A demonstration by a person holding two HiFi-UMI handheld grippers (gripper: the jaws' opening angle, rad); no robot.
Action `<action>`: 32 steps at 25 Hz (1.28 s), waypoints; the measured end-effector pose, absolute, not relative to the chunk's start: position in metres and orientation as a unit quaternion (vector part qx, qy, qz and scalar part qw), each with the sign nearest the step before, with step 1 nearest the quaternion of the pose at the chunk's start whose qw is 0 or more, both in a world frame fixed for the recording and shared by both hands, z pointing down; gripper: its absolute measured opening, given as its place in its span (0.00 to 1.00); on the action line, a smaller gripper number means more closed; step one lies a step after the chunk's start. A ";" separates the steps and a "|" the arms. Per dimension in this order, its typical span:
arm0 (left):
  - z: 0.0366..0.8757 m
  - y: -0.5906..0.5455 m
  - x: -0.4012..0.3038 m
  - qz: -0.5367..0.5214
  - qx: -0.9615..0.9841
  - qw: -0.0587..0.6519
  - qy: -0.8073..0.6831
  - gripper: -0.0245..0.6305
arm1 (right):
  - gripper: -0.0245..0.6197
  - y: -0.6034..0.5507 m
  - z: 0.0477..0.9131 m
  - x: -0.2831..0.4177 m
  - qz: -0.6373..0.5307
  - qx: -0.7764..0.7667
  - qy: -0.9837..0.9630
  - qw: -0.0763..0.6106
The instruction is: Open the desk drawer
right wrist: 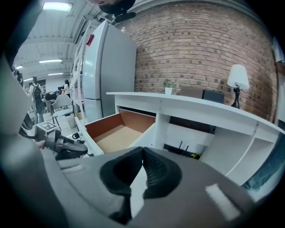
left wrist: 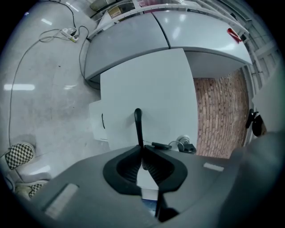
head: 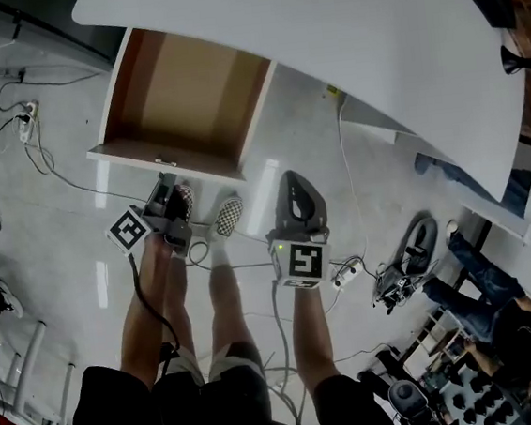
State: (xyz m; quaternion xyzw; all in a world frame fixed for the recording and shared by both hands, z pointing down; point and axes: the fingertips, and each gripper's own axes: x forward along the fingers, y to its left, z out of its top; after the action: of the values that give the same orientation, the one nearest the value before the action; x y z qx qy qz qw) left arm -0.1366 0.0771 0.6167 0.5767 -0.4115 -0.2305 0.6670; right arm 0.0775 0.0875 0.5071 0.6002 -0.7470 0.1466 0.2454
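The desk drawer (head: 168,160) stands pulled out from under the white desk top (head: 341,29), and its bare brown bottom (right wrist: 113,136) shows. My left gripper (head: 162,184) is at the middle of the white drawer front (left wrist: 147,93). Its jaws (left wrist: 142,150) are shut on the thin dark handle (left wrist: 138,121), which rises from between the pads. To the right of the drawer, my right gripper (head: 292,179) hangs in the air. Its jaws (right wrist: 142,155) are shut with nothing between them, and it looks across at the open drawer and the left gripper (right wrist: 67,147).
Cables and a power strip (head: 26,122) lie on the grey floor left of the drawer. The person's checkered shoes (head: 230,214) stand just in front of it. On the desk stand a lamp (right wrist: 237,79) and a small plant (right wrist: 168,84). Another person (head: 504,323) sits at the lower right.
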 end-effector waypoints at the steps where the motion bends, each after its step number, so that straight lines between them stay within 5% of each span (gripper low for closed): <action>1: 0.618 0.078 -0.137 -0.228 0.579 0.666 -0.411 0.08 | 0.04 0.088 0.508 0.075 0.147 0.599 -0.748 0.245; 22: 0.619 0.080 -0.138 -0.206 0.593 0.665 -0.405 0.11 | 0.04 0.087 0.507 0.073 0.151 0.596 -0.751 0.241; 32: 0.625 0.097 -0.142 -0.152 0.607 0.674 -0.393 0.54 | 0.04 0.073 0.496 0.069 0.149 0.593 -0.754 0.241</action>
State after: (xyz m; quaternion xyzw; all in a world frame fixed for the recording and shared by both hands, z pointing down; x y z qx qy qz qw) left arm -0.1425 0.0969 0.6246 0.6068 -0.3928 -0.1519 0.6741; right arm 0.0692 0.0729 0.4956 0.5928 -0.7539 0.1487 0.2410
